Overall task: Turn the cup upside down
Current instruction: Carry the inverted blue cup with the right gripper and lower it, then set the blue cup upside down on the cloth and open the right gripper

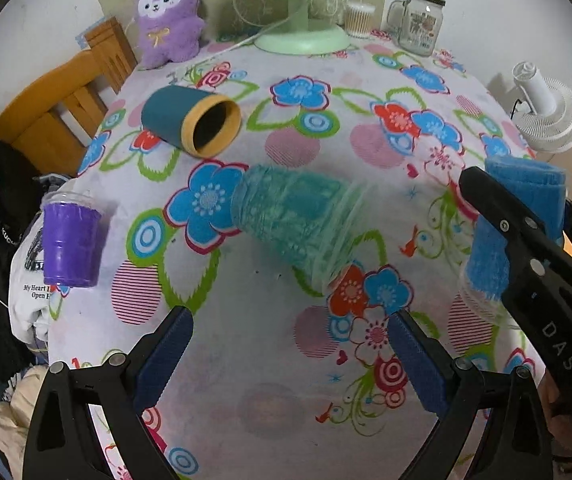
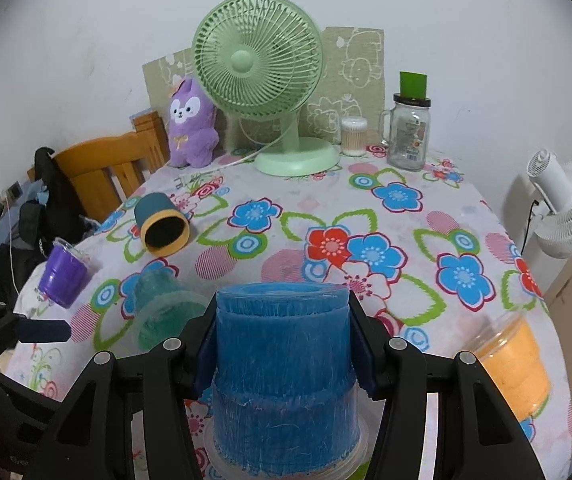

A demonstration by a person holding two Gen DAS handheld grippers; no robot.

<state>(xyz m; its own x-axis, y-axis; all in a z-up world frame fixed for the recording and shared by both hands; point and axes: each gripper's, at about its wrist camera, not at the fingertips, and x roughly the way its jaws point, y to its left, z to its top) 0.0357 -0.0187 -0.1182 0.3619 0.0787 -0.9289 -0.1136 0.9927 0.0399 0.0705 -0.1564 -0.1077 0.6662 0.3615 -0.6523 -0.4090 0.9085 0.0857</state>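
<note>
Our right tool (image 2: 282, 344) pinches the blue cup (image 2: 284, 364) upside down, rim toward the worktop (image 2: 426, 216). Our left tool (image 1: 290, 344) stands spread wide and holds nothing. At its 12 o'clock the teal cup (image 1: 290, 220) lies on its side; at 10 o'clock a purple cup (image 1: 71, 240) appears tilted.

cup on its side (image 1: 298, 228) lies mid-table, lidded cup (image 1: 71, 240) to left, desk fan (image 1: 298, 0) behind.
</note>
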